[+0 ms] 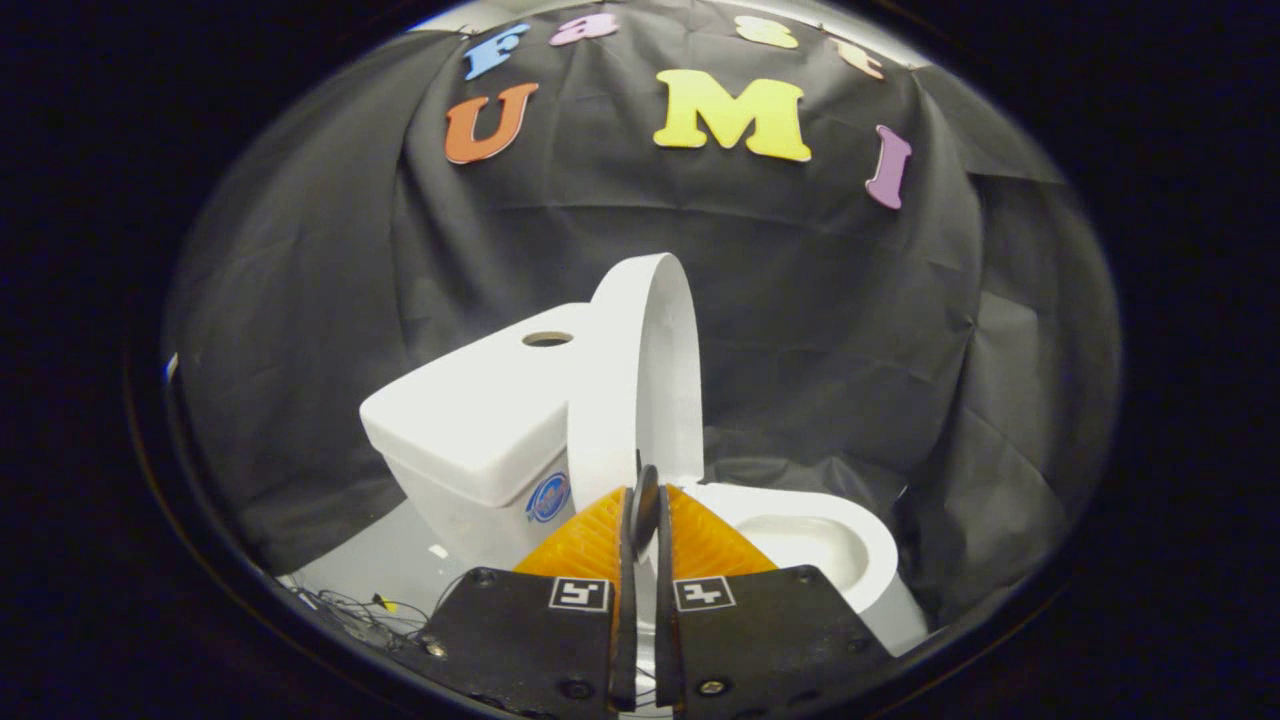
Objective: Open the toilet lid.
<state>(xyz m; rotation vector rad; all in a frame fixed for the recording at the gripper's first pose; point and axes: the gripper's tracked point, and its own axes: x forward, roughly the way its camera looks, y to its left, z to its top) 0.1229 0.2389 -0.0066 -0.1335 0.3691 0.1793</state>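
Gripper (641, 500) fingers drawn nearly together, a thin gap between them, tips just below the lower edge of the raised toilet lid (640, 370); nothing clearly clamped, contact with the lid cannot be told. Lid stands upright just ahead of the fingertips, leaning back toward the tank (470, 420), which sits ahead to the left with a round hole in its top. Open bowl (830, 545) lies just beyond the fingers to the right. Loose wires (350, 610) on the floor, lower left.
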